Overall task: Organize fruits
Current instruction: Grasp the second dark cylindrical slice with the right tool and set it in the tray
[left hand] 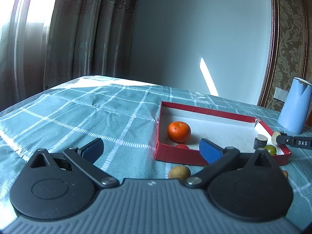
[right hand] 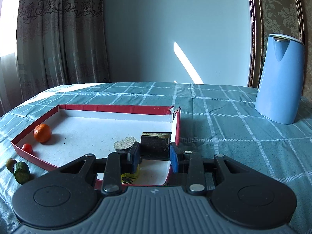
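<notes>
A shallow red box with a white floor [left hand: 176,106] [right hand: 117,108] lies on the checked cloth. In it are an orange [left hand: 179,131] [right hand: 42,133], a small red tomato [left hand: 182,146] [right hand: 27,147], a cut dark-skinned piece [left hand: 260,141] [right hand: 124,143] and a green-yellow fruit [left hand: 271,149] [right hand: 131,175]. My right gripper [right hand: 155,156] is shut on a dark cylindrical piece [right hand: 155,146] over the box's right corner; it also shows in the left wrist view [left hand: 276,136]. My left gripper [left hand: 151,149] is open and empty, above the cloth left of the box.
A brown round fruit [left hand: 179,172] lies on the cloth before the box. A green piece [right hand: 21,171] and a small brown fruit [right hand: 10,163] lie left of the box. A blue jug [left hand: 294,105] [right hand: 279,78] stands at the right. Curtains and a wall lie behind.
</notes>
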Motion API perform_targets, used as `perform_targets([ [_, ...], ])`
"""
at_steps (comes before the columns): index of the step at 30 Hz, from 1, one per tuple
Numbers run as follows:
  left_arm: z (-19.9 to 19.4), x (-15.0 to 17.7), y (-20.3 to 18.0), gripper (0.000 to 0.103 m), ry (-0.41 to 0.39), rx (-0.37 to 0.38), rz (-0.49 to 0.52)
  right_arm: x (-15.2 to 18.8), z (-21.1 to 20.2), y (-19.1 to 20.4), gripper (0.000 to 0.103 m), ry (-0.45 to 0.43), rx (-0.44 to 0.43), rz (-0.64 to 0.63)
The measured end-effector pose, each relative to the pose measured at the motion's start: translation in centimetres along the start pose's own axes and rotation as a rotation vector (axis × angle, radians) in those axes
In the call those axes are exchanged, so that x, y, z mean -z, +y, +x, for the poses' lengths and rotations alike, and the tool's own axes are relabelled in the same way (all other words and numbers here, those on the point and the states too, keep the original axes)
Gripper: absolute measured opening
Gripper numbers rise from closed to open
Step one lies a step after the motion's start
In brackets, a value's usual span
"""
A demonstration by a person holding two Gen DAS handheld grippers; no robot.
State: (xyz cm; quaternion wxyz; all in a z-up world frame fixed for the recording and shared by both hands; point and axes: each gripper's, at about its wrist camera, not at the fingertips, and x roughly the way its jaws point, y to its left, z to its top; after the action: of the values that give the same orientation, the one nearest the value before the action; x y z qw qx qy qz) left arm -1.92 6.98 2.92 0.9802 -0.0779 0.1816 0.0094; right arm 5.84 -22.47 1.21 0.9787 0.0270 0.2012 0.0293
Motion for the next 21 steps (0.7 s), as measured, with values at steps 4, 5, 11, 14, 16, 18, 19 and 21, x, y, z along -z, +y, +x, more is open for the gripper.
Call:
perform_targets([
  [4,0.1,0.0,-0.2,0.103,0.006,-0.005,0.012,0.0,0.1,-0.1,0.031,-0.006,-0.003,0.0],
  [5,0.2,0.0,-0.2,0.103,0.007,-0.006,0.014,0.0,0.2,-0.1,0.031,-0.005,-0.005,0.003],
  [11,0.4,0.1,-0.3,0.103,0.017,-0.02,0.017,0.1,0.5,-0.2,0.032,0.002,-0.018,0.011],
  [14,0.5,0.1,-0.3,0.103,0.024,-0.029,0.019,0.2,0.3,-0.3,0.032,-0.01,-0.019,0.023],
  [16,0.6,0.1,-0.3,0.103,0.031,-0.039,0.02,0.2,0.0,-0.6,0.032,-0.026,-0.022,0.041],
  [18,0.7,0.1,-0.3,0.103,0.037,-0.046,0.022,0.2,-0.4,-1.1,0.032,-0.049,-0.012,0.062],
  [19,0.7,0.1,-0.3,0.103,0.041,-0.047,0.021,0.2,-0.5,-1.3,0.032,-0.061,-0.003,0.072],
  [21,0.8,0.1,-0.3,0.103,0.044,-0.052,0.02,0.1,-0.9,-1.9,0.032,-0.092,0.018,0.097],
])
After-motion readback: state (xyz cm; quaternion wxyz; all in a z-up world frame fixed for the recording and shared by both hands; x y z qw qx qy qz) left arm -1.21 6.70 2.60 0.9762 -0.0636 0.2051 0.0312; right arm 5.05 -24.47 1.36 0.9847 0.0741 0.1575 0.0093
